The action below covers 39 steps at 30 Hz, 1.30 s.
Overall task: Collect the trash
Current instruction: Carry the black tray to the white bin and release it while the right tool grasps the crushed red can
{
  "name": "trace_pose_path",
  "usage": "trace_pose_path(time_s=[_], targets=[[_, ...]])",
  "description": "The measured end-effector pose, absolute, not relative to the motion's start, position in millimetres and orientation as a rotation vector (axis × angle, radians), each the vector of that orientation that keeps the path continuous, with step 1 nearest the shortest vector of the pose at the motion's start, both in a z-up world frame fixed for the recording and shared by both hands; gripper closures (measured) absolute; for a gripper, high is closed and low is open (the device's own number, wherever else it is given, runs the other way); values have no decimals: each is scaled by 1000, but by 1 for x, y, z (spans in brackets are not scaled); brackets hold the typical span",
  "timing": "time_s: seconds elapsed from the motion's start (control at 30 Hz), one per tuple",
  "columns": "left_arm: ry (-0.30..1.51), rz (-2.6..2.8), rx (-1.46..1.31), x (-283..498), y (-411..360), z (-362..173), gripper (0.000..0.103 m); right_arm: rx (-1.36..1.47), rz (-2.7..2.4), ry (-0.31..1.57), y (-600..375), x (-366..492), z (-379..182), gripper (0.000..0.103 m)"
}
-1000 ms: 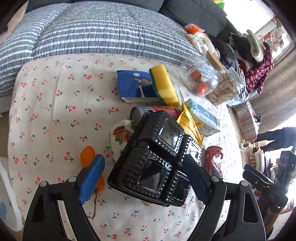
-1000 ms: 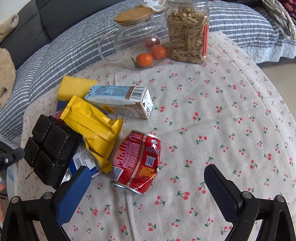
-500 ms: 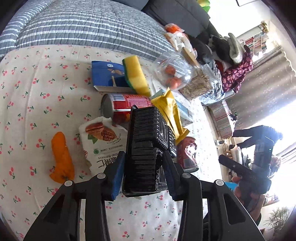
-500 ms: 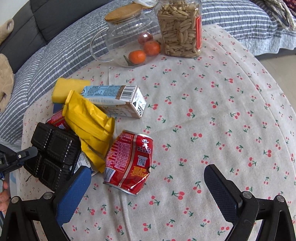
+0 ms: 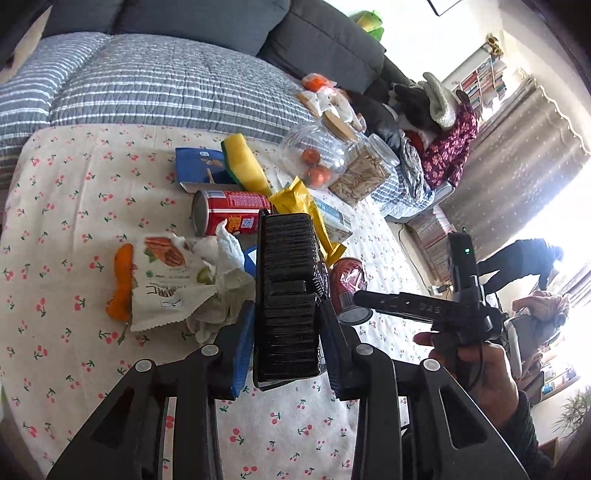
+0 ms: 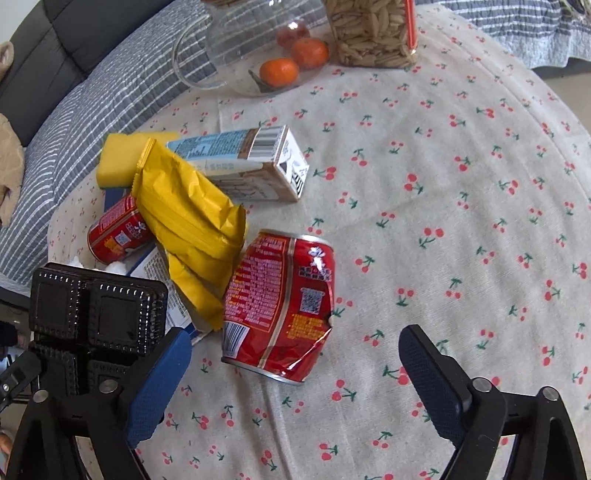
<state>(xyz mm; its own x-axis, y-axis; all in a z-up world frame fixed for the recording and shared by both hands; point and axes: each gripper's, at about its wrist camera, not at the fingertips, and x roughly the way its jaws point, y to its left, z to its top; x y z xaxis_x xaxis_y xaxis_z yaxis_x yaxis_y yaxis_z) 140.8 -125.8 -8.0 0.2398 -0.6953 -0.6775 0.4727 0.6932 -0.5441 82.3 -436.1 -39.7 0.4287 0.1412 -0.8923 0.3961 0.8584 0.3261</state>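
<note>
So the left gripper [image 5: 286,325] has the black tray [image 5: 286,291] pinched edge-on between its pads, both blue pads pressing on the tray's flat sides. The tray stands on its thin edge, long axis running straight away from the camera along the fingers, far end pointing toward the upright-looking red can [image 5: 229,216] and the yellow wrapper [image 5: 295,199]. From the right wrist view you see the tray's ribbed compartment face [image 6: 96,310] at the lower left, held up off the cloth.

The right gripper [image 6: 295,380] is wide apart with nothing between the pads, though its jaws have just been closing a little. It hangs over the crushed can [image 6: 280,306], which lies on its side on the cherry-print tablecloth [image 6: 461,221], long axis running roughly toward and away from the camera, base rim at the near end. The can sits between the two fingers but neither pad touches it.

Other stuff on the table: milk carton [image 6: 251,162] lying flat beside the wrapper, sponge [image 6: 125,158] behind it, a nut bag [image 5: 166,280] with crumpled tissue [image 5: 225,254] and an orange peel [image 5: 122,280] next to it. Glass jug [image 6: 251,48] with oranges and a seed jar [image 6: 373,33] stand at the far edge
</note>
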Motion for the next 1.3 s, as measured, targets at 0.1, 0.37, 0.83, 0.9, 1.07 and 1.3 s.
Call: trace_pose_path(time_s=[0.1,0.37,0.83,0.9,1.07,1.3], targets=[[1030,-807,-262,135,-115,1,67,550,-152,1169,-427,90,-52,20],[951,-738,-308,126,-69,20,67,515,-163,1198,-415,101,-65,39],[824,-369,-376,113,93,34,67,446,-73,1091,-367,87,-23,40],[817,-307,-372,113,112,30,67,440,-46,1072,-353,86,-16,40],[811,-142,-318,118,148,15,67,422,38,1036,-311,87,-3,40],[854,-5,-238,138,177,-22,66,390,132,1043,-258,96,-1,40]])
